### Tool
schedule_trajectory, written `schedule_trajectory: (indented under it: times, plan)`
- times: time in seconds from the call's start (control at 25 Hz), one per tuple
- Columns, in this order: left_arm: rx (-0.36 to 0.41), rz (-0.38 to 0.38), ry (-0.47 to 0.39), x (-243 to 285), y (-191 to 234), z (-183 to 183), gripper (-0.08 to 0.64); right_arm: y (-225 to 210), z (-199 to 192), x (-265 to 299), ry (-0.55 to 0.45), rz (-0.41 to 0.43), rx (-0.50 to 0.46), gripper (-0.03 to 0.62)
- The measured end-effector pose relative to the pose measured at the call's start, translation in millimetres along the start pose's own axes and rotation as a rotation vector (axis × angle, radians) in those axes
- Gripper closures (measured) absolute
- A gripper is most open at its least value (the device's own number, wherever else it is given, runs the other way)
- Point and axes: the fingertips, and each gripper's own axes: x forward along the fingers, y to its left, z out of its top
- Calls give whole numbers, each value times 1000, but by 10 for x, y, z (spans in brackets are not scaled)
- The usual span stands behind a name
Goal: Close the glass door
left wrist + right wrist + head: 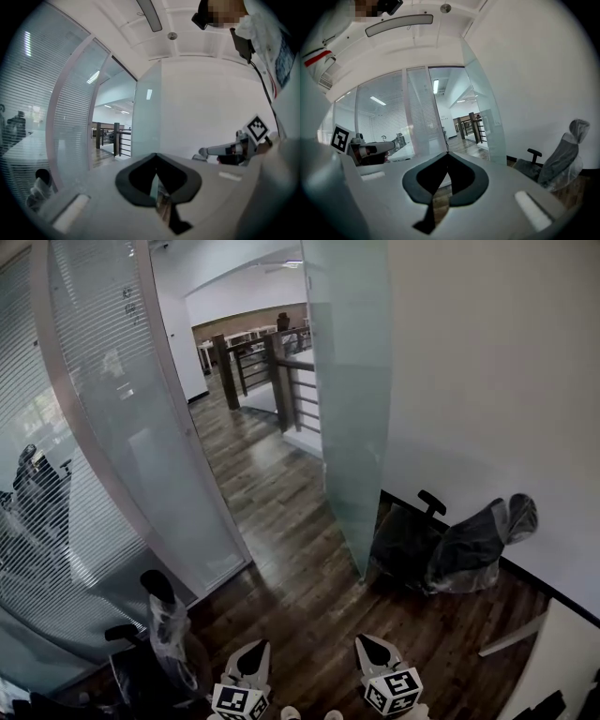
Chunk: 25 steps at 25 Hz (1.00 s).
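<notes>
Glass door [352,409], frosted pale green, stands swung open.

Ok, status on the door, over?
Left gripper, right gripper shut, empty. Glass door open, untouched. Wrapped chair on its wall side; nothing seen in its swing.

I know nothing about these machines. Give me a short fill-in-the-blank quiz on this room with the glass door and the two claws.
1. The glass door stands ____, not yet closed.
2. The chair by the white wall is wrapped in ____.
3. The left claw and the right claw are both ____, with nothing between their jaws.
4. The floor is made of dark ____.
Missing words: open; plastic; shut; wood.
</notes>
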Motion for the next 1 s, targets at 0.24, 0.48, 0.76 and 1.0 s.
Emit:
schedule_trajectory:
  times: [0.24,0.48,0.76,1.0]
  plan:
    - [2,-9,-5,160,51,-84,558,-144,148,79,-35,-21,-2,588]
    - [-2,-18,-15,447,252,-93,558,-297,147,273,-23,-54,1,589]
    - [-3,-68,-21,1016,574,-42,558,-376,337,841,-20,-73,-24,588]
    - [-4,-92,-14,1484,971,-32,558,-482,461,1385,-23,-102,-26,589]
